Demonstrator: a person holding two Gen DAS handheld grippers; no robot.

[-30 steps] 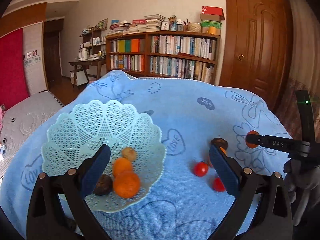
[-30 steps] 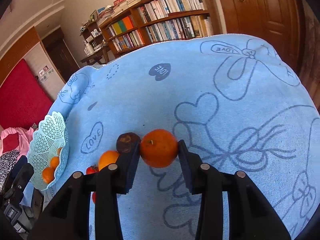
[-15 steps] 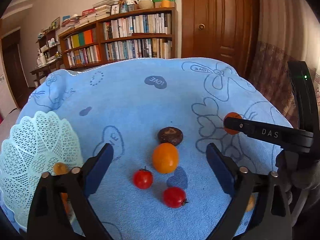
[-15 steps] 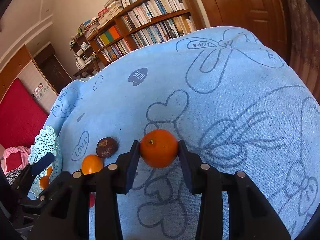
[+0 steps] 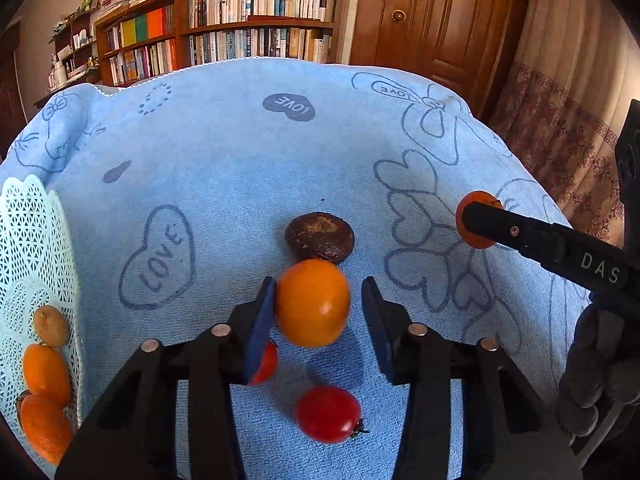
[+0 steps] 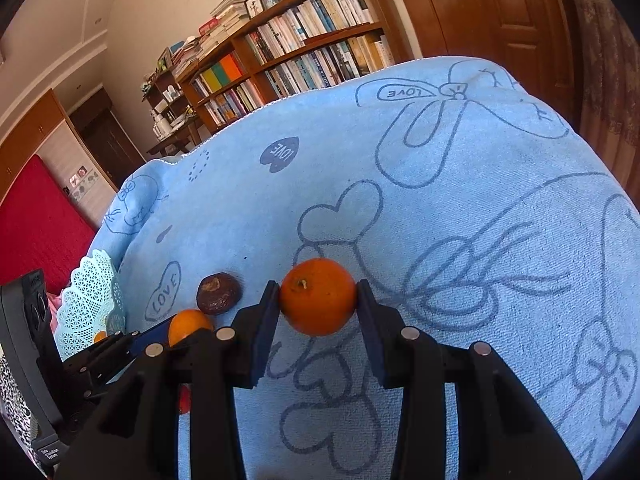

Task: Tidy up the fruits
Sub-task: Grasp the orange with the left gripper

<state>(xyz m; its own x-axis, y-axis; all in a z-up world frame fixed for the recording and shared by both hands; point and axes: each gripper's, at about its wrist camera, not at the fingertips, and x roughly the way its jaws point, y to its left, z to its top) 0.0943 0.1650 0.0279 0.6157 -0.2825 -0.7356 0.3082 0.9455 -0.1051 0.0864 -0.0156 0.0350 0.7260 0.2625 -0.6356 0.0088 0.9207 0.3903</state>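
Orange (image 6: 318,296) sat clamped between the right gripper (image 6: 318,300) pads above the blue towel (image 6: 460,208), stem tilted up and left. Left gripper (image 5: 318,308) straddled a second orange (image 5: 313,302) on the towel, left pad touching, right pad clear; its long axis ran roughly vertical in that view. Counted nearby: one brown fruit (image 5: 320,237), two tomatoes (image 5: 328,414), and at least three fruits in the white basket (image 5: 28,232).

Two handheld grippers, both matte black plastic. The left gripper (image 5: 318,316) has two angular arms ending in flat dark blue pads (image 5: 260,322), with round silver screw heads (image 5: 221,330) at the joints. The right gripper (image 6: 318,312) is built the same way, and seen from the side its finger carries white letters reading "DAS". A grey knitted glove (image 5: 592,376) covers the hand holding it.
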